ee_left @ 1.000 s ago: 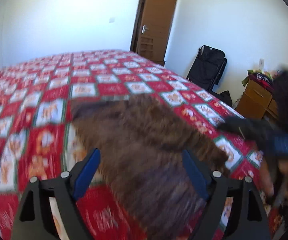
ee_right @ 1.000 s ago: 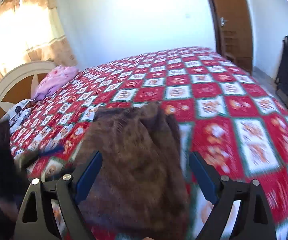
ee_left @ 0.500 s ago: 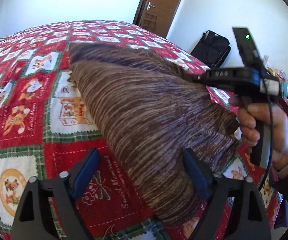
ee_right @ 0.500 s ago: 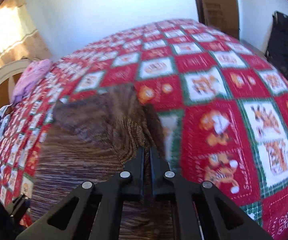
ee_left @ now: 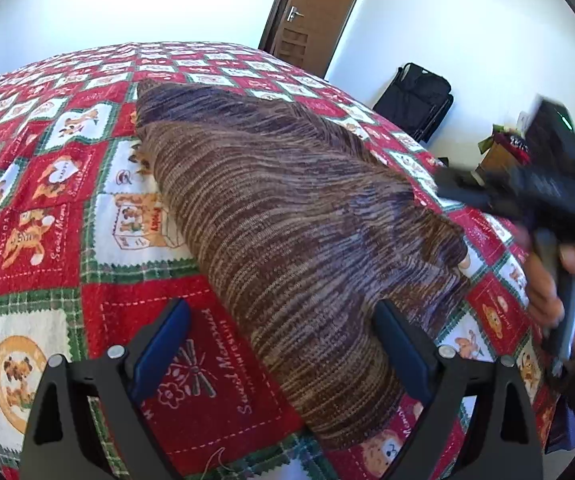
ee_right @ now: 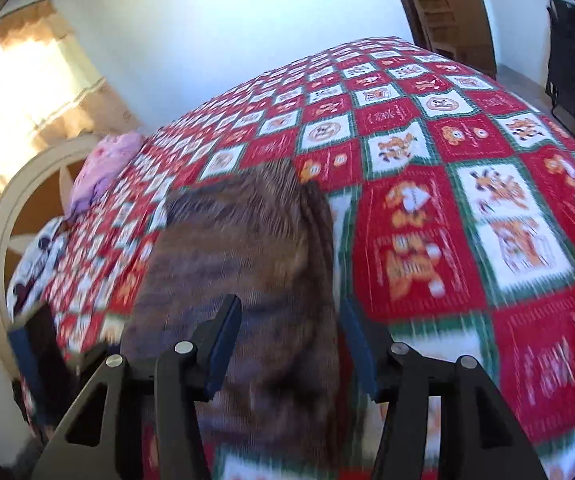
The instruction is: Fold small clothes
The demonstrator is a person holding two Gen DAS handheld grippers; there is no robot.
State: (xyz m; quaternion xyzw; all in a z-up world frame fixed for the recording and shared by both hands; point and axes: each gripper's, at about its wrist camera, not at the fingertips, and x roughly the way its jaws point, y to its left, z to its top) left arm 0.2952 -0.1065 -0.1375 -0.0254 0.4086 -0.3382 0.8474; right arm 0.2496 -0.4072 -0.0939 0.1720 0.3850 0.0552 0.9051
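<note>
Motion blur is smearing the right gripper (ee_left: 467, 194) and the hand (ee_left: 555, 280) holding it at the left view's right edge, so its jaws cannot be read there. The right view is blurring the brown garment (ee_right: 247, 280) and quilt (ee_right: 487, 240). The frame's bottom edge is cutting the garment off.

Garment (ee_left: 299, 216) was knit in fine brown, tan and dark purple streaks. Bedspread (ee_left: 47, 208) was a red and white check with green stitched borders, orange cartoon animals in the squares, white script on the red ones. Both grippers, left (ee_left: 283, 340) and right (ee_right: 287, 344), were black with blue pads (ee_left: 159, 344); door (ee_left: 311, 16) brown, pillow (ee_right: 103, 164) pink.
</note>
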